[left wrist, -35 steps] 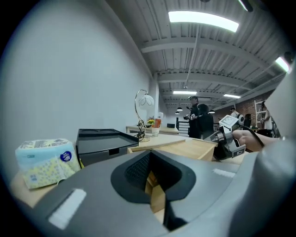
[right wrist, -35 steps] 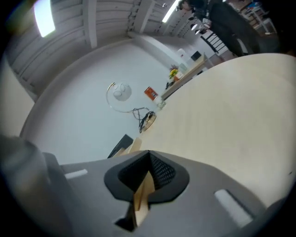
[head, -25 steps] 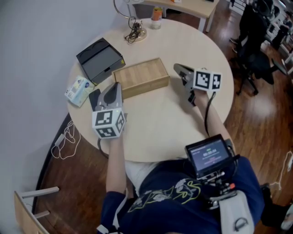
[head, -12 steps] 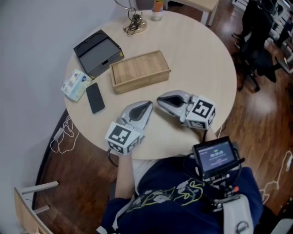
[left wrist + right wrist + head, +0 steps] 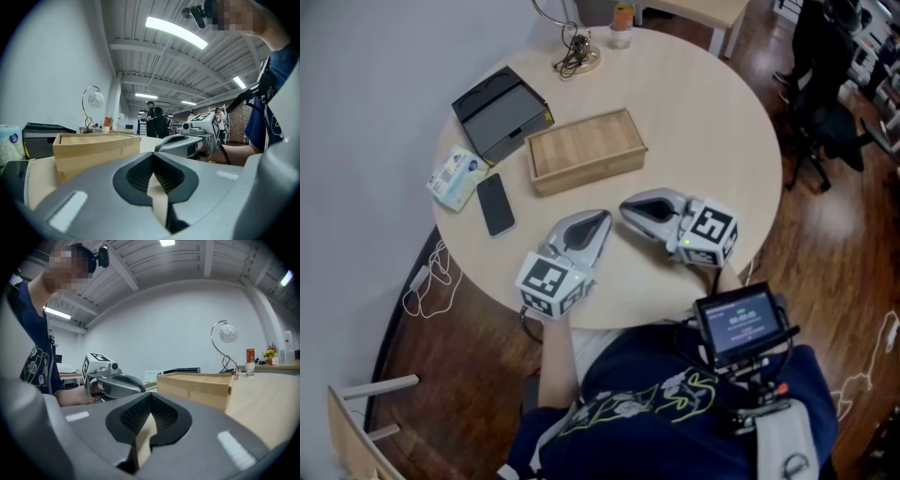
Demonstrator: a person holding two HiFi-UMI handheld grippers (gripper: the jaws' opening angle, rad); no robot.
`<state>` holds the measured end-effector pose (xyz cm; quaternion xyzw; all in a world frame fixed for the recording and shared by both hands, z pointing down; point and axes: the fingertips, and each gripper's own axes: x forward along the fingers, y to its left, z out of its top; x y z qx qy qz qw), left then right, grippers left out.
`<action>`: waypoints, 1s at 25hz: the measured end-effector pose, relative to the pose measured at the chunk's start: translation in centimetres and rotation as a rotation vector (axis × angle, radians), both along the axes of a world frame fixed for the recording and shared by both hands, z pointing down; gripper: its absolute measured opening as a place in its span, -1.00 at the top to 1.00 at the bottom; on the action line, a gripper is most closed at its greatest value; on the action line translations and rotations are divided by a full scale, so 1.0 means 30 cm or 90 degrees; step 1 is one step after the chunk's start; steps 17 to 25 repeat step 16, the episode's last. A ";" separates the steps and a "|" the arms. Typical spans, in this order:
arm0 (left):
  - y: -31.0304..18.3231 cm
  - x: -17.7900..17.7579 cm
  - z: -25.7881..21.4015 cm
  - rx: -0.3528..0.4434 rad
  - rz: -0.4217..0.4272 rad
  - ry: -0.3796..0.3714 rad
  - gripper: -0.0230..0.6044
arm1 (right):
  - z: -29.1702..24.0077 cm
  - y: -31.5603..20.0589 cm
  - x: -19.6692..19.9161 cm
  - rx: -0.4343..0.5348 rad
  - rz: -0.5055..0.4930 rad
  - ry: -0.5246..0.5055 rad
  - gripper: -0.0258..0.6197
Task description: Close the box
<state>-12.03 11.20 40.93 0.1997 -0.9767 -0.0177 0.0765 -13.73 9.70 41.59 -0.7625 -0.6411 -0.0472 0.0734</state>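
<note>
The light wooden box point(image 5: 586, 150) lies on the round table point(image 5: 712, 122) with its lid down flat. Both grippers rest near the table's front edge, well short of the box. My left gripper point(image 5: 600, 219) points up and right, shut with nothing in it. My right gripper point(image 5: 628, 208) points left toward it, also shut and empty; their tips are close but apart. The left gripper view shows the box point(image 5: 93, 149) ahead at left and the right gripper point(image 5: 185, 143) at right. The right gripper view has the box point(image 5: 197, 385) at right and the left gripper point(image 5: 115, 380) at left.
A black case point(image 5: 502, 114), a tissue packet point(image 5: 456, 175) and a dark phone point(image 5: 495, 202) lie left of the box. A lamp base with cables point(image 5: 578, 56) and a small bottle point(image 5: 622, 19) stand at the far edge. An office chair point(image 5: 825, 122) is right of the table.
A second ago both grippers were up beside the box, left at its front-left, right off its right end. They have drawn back to the table's front edge and have held still there since.
</note>
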 end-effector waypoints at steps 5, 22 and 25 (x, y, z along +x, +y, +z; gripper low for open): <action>0.004 -0.001 0.001 0.000 -0.001 0.001 0.92 | 0.002 0.003 -0.003 0.000 0.000 -0.001 0.94; 0.007 -0.001 0.007 0.000 -0.004 -0.003 0.92 | 0.007 0.002 0.001 -0.005 -0.002 -0.001 0.94; 0.007 -0.001 0.007 0.000 -0.004 -0.003 0.92 | 0.007 0.002 0.001 -0.005 -0.002 -0.001 0.94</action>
